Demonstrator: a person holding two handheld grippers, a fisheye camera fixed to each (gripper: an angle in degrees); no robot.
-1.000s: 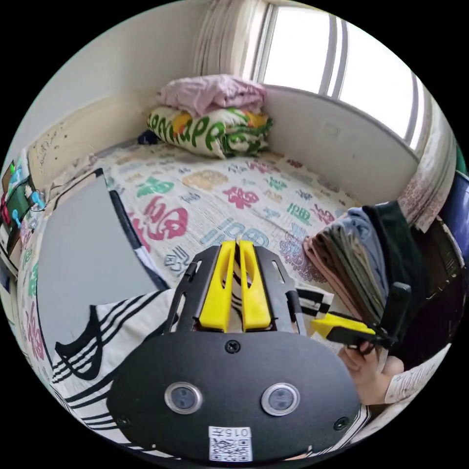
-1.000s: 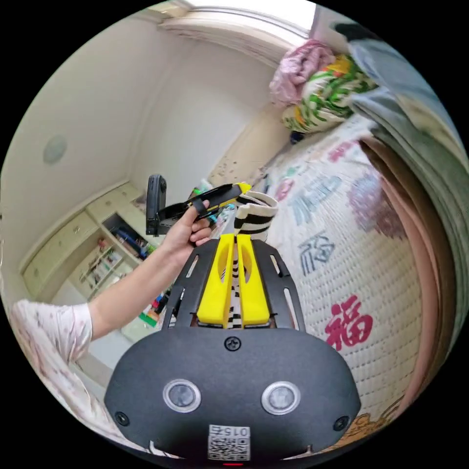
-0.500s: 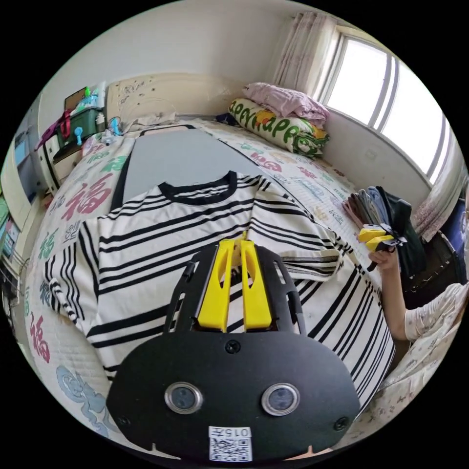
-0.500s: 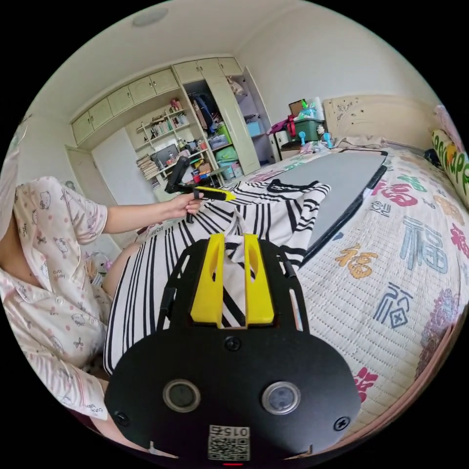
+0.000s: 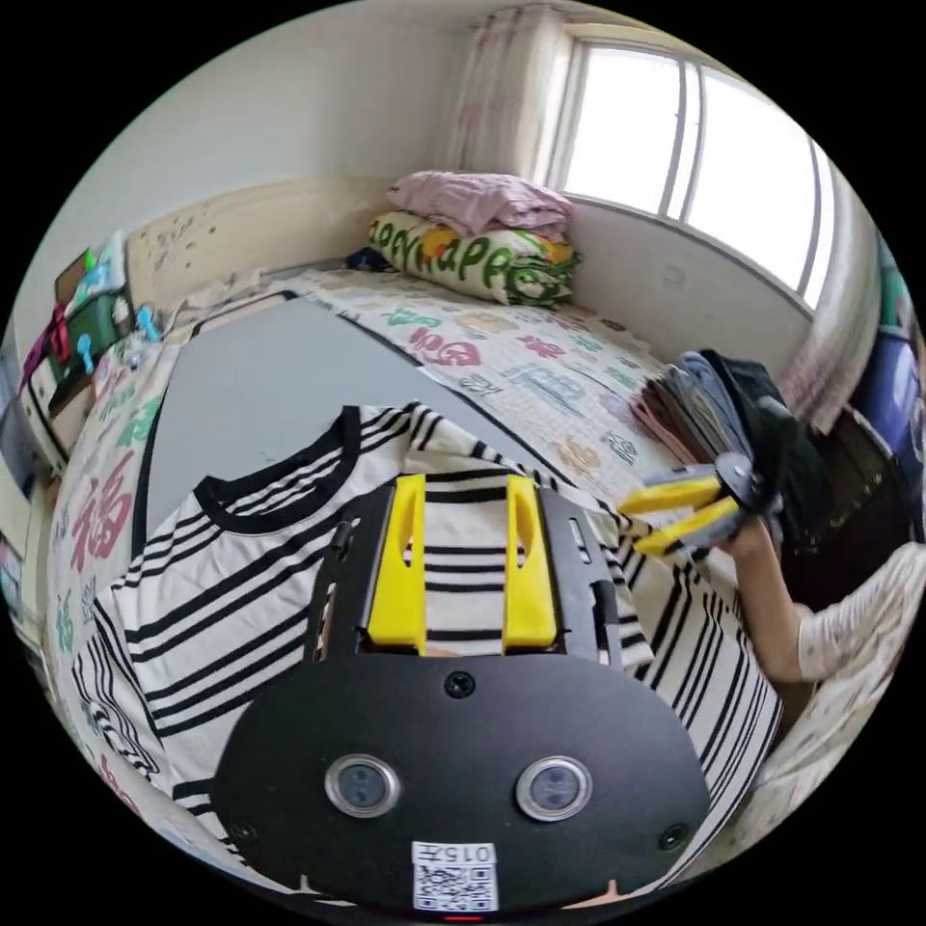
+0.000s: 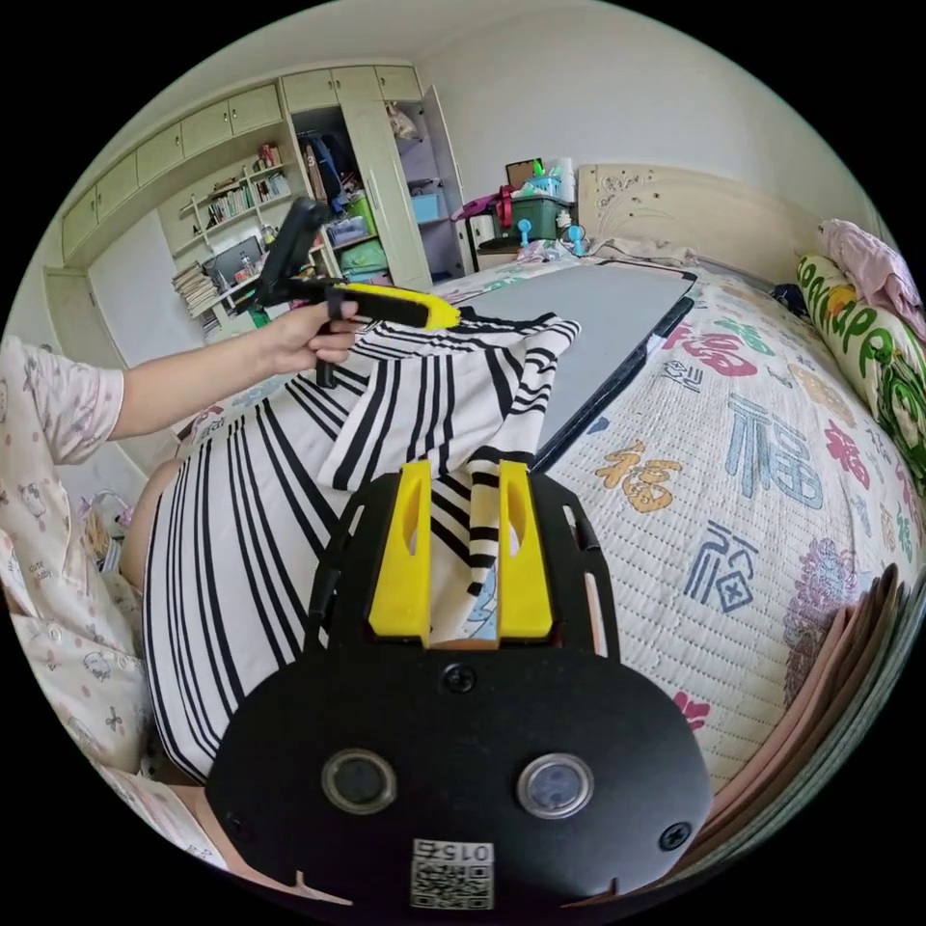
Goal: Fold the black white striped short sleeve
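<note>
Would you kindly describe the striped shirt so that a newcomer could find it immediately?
Start at the bed's patterned quilt, then find the grey board lying on it. The striped shirt is spread over the board's near end, cream with black stripes and a black collar, unlike the plain folded clothes stacked nearby.

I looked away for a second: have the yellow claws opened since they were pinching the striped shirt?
Yes. Both the left claw and right claw now stand open, jaws parted, and the striped shirt lies spread with its collar on the grey board.
</note>
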